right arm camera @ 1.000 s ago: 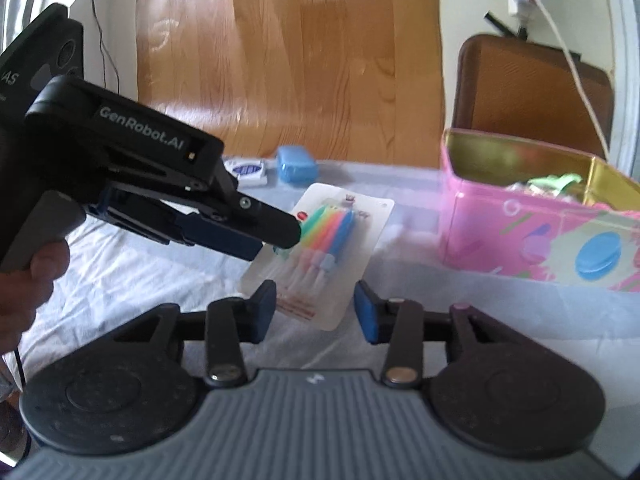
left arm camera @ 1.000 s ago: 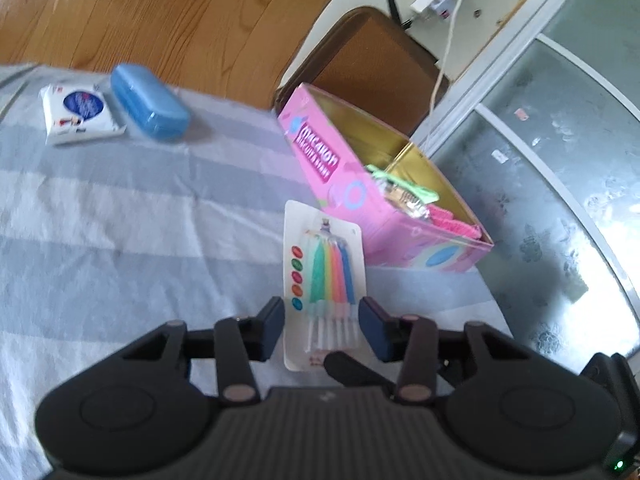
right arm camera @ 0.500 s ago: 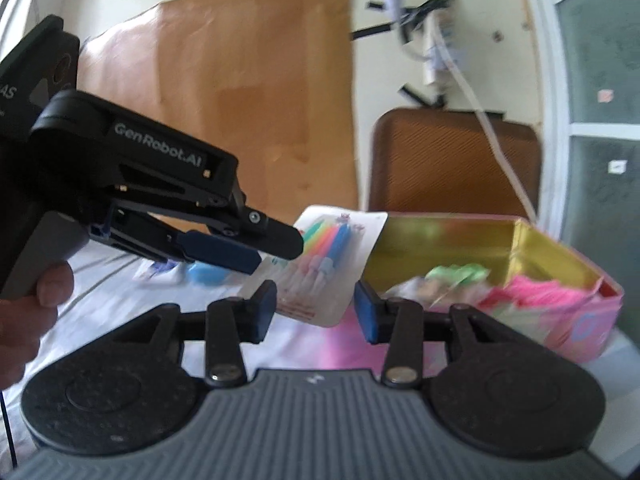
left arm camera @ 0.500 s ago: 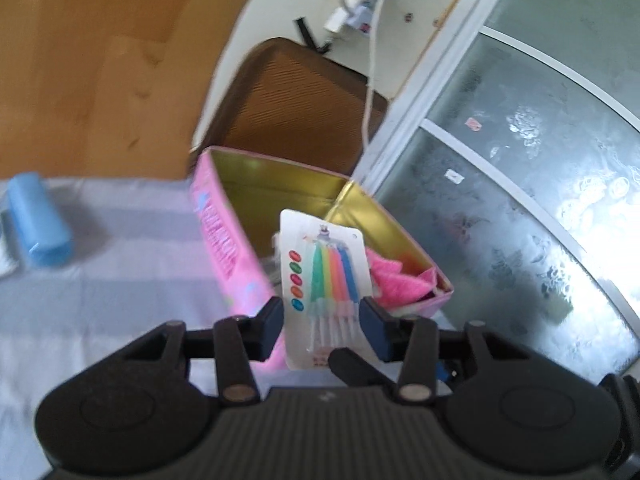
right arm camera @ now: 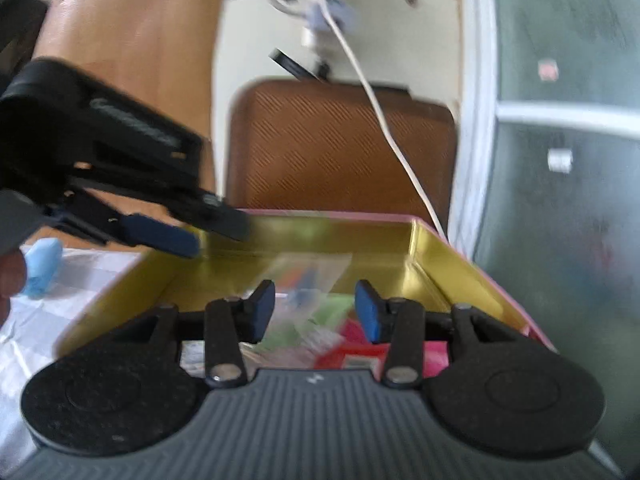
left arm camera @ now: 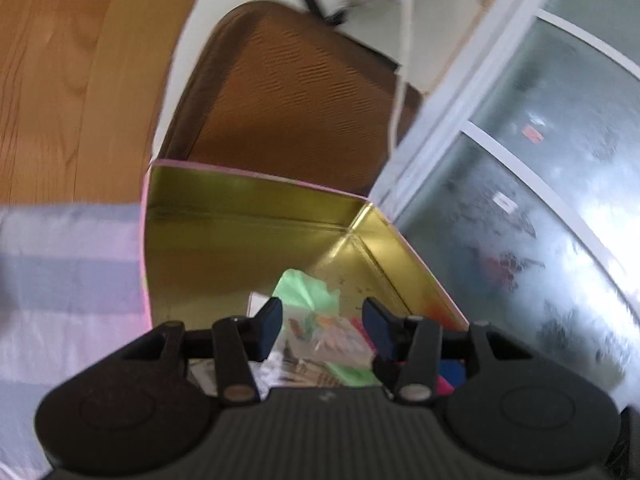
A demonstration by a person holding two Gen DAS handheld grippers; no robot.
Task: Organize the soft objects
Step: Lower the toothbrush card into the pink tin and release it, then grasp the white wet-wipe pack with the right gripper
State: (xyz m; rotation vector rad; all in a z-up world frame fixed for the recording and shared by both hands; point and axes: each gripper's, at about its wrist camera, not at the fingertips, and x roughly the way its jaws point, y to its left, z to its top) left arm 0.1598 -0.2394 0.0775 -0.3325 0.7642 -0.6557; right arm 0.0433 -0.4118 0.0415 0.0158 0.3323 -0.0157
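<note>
Gold-lined pink tin (left arm camera: 256,232) holds the candle pack (right arm camera: 308,280) beneath both spread, empty tongs (left arm camera: 322,322)

Both views are smeared by motion, so the packets (left arm camera: 320,328) lying in the pink tin (left arm camera: 248,216) cannot be told apart. In the right wrist view the lettering on the left gripper (right arm camera: 192,240) is unreadable, and the blue case (right arm camera: 42,266) is partly hidden behind a fingertip at the frame's left edge.

One pink tin (right arm camera: 460,248) with gold inside, one blue case (right arm camera: 42,266), one brown chair (left arm camera: 296,116), one white cable (right arm camera: 384,128), two claws.
</note>
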